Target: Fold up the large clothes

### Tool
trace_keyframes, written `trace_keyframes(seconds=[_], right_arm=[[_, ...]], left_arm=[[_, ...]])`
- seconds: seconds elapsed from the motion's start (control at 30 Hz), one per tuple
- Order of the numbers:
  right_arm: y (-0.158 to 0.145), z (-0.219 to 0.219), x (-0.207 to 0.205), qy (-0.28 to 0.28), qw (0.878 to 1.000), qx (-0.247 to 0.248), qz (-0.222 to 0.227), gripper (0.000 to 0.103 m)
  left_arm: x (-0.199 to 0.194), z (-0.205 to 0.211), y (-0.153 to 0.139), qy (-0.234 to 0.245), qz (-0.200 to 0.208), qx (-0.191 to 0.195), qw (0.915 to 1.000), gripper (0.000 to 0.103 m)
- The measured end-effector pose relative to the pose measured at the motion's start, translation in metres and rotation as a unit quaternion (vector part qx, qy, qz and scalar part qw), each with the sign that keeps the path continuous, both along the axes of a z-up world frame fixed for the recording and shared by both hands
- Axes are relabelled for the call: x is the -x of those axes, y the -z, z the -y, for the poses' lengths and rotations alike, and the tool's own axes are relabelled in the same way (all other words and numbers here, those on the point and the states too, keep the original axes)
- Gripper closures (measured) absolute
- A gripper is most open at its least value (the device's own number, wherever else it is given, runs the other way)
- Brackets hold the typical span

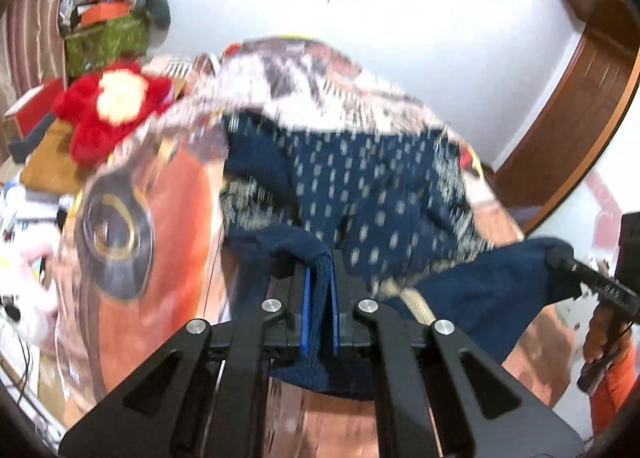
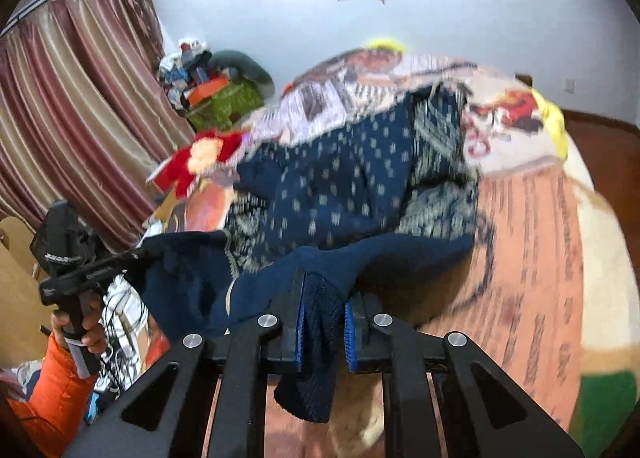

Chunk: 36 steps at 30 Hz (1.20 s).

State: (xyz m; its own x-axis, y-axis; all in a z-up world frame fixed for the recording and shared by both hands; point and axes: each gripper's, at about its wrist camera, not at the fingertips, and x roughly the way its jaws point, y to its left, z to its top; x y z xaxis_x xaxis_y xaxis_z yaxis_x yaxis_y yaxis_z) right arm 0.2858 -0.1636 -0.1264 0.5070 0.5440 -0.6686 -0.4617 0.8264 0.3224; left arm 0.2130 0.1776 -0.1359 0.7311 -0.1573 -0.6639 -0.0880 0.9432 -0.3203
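Note:
A large navy garment with pale dots (image 1: 360, 186) lies bunched on a bed and is lifted at its near edge; it also shows in the right wrist view (image 2: 340, 186). My left gripper (image 1: 320, 258) is shut on a fold of its plain navy edge. My right gripper (image 2: 324, 282) is shut on another fold of that edge, which hangs down between its fingers. Each gripper shows in the other's view: the right one at the right edge (image 1: 580, 274), the left one at the left (image 2: 80, 270), held by a hand in an orange sleeve. Both views are motion-blurred.
The bed has an orange printed cover (image 1: 168, 226) and a patterned quilt (image 1: 320, 74) behind the garment. A red plush toy (image 1: 112, 106) and a cluttered pile (image 1: 108, 18) sit at the left. Curtains (image 2: 72, 106) hang left; a wooden door (image 1: 580, 78) stands right.

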Motion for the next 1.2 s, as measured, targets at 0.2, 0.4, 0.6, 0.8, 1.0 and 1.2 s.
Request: trace_keyframes(seconds=[0.2, 0.4, 0.6, 0.8, 1.0, 1.2], right_arm=[[-0.022, 0.004, -0.04, 0.025, 0.999, -0.006, 0.032, 0.091], [-0.023, -0.003, -0.111, 0.064, 0.996, 0.012, 0.056, 0.091], [0.006, -0.031, -0.21, 0.098, 0.994, 0.027, 0.042, 0.091], [0.041, -0.056, -0.274, 0.093, 0.993, 0.065, 0.04, 0.091], [0.075, -0.072, -0.292, 0.061, 0.987, 0.125, 0.083, 0.091], [0.083, -0.07, -0.284, 0.019, 0.984, 0.149, 0.101, 0.088]], left_arm=[[-0.056, -0.024, -0.025, -0.048, 0.027, 0.004, 0.9985, 0.096], [-0.134, -0.057, -0.006, -0.135, -0.006, -0.049, 0.9896, 0.096], [-0.211, -0.074, 0.038, -0.154, -0.056, -0.073, 0.9838, 0.096], [-0.265, -0.087, 0.094, -0.152, -0.102, -0.074, 0.9803, 0.096], [-0.282, -0.08, 0.121, -0.131, -0.121, -0.106, 0.9783, 0.095], [-0.28, -0.074, 0.113, -0.092, -0.128, -0.137, 0.9779, 0.092]])
